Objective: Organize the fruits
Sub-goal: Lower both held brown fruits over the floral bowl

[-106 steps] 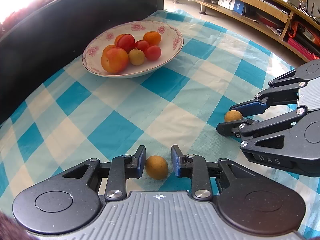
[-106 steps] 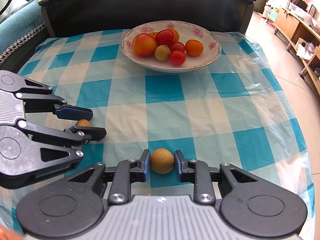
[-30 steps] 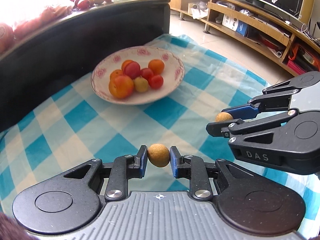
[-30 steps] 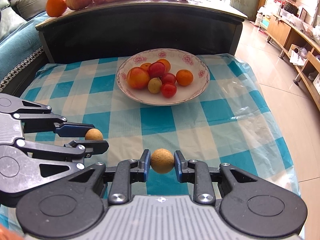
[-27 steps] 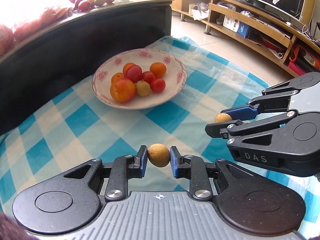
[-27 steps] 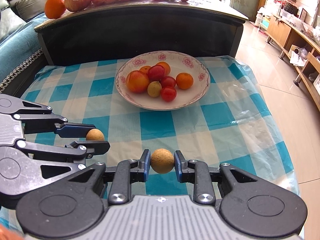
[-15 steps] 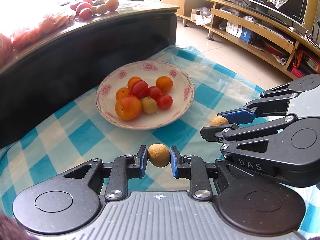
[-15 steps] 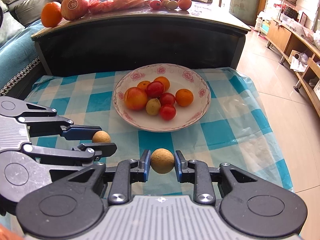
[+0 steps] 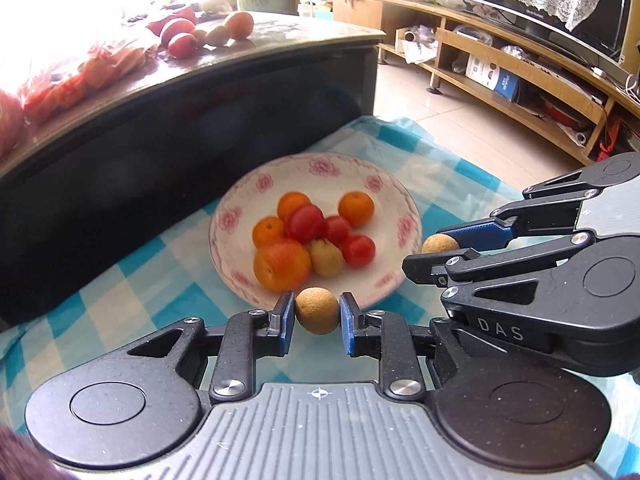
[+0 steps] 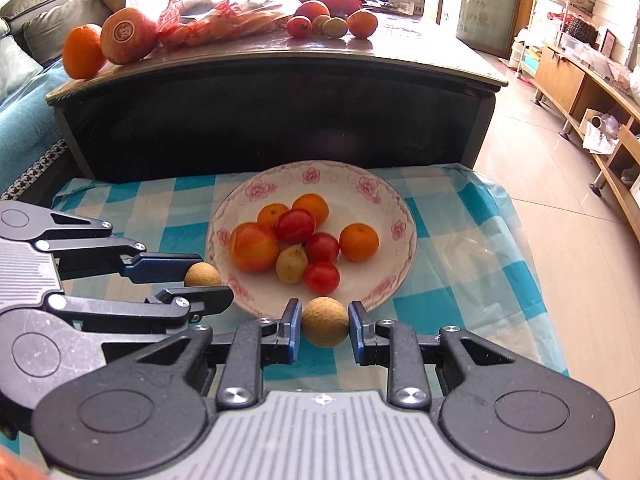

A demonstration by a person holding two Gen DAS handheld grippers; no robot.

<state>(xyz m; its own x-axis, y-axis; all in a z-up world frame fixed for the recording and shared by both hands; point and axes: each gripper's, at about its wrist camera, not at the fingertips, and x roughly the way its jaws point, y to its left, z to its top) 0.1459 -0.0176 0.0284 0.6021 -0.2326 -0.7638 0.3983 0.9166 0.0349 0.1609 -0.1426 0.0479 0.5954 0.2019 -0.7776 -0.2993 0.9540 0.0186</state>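
My left gripper (image 9: 316, 315) is shut on a small round tan longan (image 9: 317, 310), held in the air just before the near rim of a white floral bowl (image 9: 394, 200). The bowl holds several oranges, red tomatoes and a yellowish fruit. My right gripper (image 10: 325, 322) is shut on a second tan longan (image 10: 325, 321), also lifted, at the bowl's (image 10: 394, 206) near rim. In the left wrist view the right gripper (image 9: 438, 254) and its longan (image 9: 439, 244) are by the bowl's right side. In the right wrist view the left gripper (image 10: 200, 279) holds its longan (image 10: 202, 274) at the bowl's left edge.
The bowl rests on a blue-and-white checked cloth (image 10: 472, 240). Behind it stands a dark table (image 10: 280, 100) whose top carries more oranges, tomatoes and a bag of fruit. A tiled floor and wooden shelving (image 9: 520, 80) lie to the right.
Both grippers closed on the two longans on the cloth, lifted them and carried them forward; they now hang at the bowl's near rim, much closer than a second ago.
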